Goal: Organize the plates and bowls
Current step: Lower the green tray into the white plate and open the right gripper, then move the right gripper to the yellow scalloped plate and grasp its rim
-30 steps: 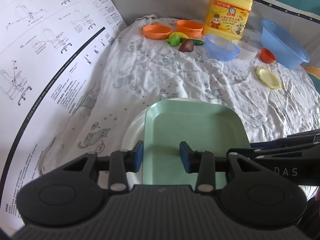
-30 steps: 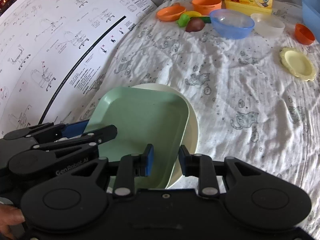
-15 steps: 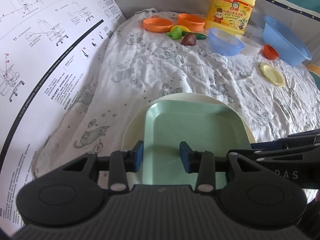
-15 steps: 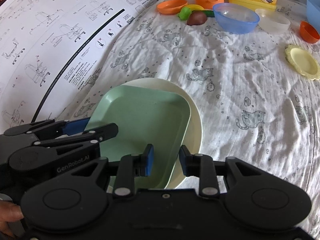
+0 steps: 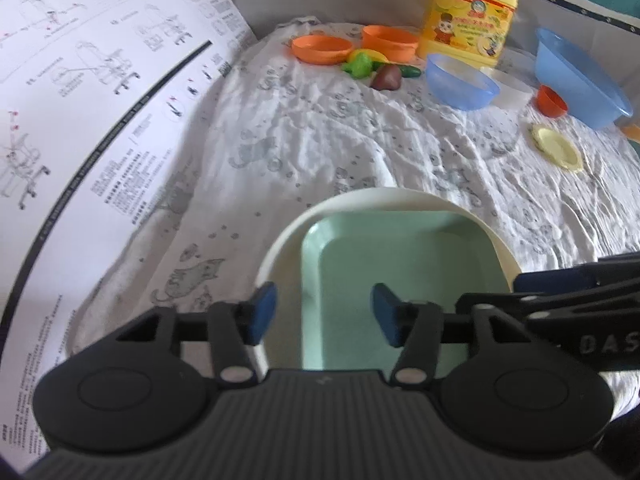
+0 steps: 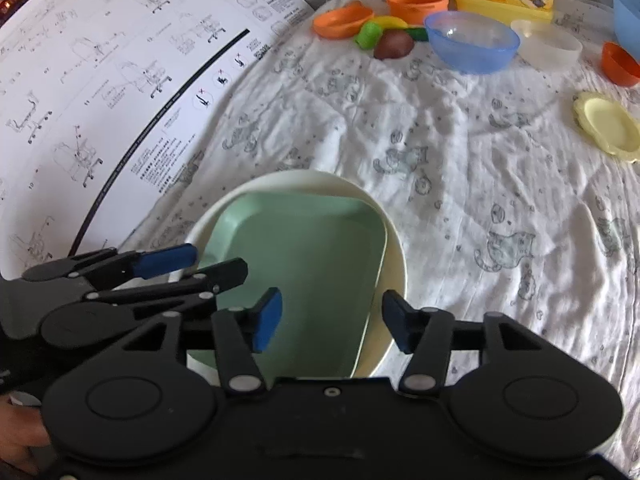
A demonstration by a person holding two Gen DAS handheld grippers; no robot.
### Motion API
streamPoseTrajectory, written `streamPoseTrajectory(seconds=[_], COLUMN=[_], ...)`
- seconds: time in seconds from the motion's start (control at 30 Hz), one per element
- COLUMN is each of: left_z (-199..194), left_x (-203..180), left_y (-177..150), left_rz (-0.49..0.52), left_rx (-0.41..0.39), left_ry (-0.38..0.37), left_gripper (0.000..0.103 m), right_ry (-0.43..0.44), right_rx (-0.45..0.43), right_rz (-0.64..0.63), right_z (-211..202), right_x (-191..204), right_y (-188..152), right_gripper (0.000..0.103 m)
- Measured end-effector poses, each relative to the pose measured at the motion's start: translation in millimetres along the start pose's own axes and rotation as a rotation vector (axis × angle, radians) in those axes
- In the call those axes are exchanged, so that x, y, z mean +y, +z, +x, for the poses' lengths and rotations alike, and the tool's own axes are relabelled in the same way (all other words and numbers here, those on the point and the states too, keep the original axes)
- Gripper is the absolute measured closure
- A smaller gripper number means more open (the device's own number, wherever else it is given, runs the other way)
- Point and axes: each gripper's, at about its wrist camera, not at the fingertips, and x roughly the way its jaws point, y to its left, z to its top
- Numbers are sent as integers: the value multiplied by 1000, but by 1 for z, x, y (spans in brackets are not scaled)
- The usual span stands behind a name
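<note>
The green square plate [image 6: 304,280] lay nested in the round cream plate [image 6: 394,264] on the wrinkled printed cloth [image 6: 460,168], right below my tools. My left gripper [image 5: 318,314] and right gripper [image 6: 330,322] both stood wide apart, holding nothing. I judged one stack done. Farther off, the scalloped yellow saucer [image 6: 608,128], translucent blue bowl [image 6: 472,42], clear bowl [image 6: 550,46] and smooth orange dishes [image 6: 342,20] remained loose, near the detergent jug [image 5: 468,12].
</note>
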Motion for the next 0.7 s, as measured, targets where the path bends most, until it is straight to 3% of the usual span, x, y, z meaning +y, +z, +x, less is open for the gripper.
streamPoseTrajectory(seconds=[0.07,0.13,0.23,0.3,0.7], left_z=[-6,-14,-24,-28,-35], left_x=[4,7,11,13,14], left_y=[1,3,3,4,3], left_rz=[-20,-28,-42,-51,-111], left_rx=[-18,-44,-75,-79,-29], left_ry=[7,40,60,74,86], left_gripper=[33,12,1,0,0], right_ry=[20,6,3,3,-20], right_rx=[-12,-31,-63,-77,-133], right_rz=[15,13,-2,-8,-37], right_z=[-5,-12,-23,-30,-56], right_x=[-3,-4,-4,-3,-10], right_y=[1,1,2,1,-10], right_gripper=[32,16,7,0,0])
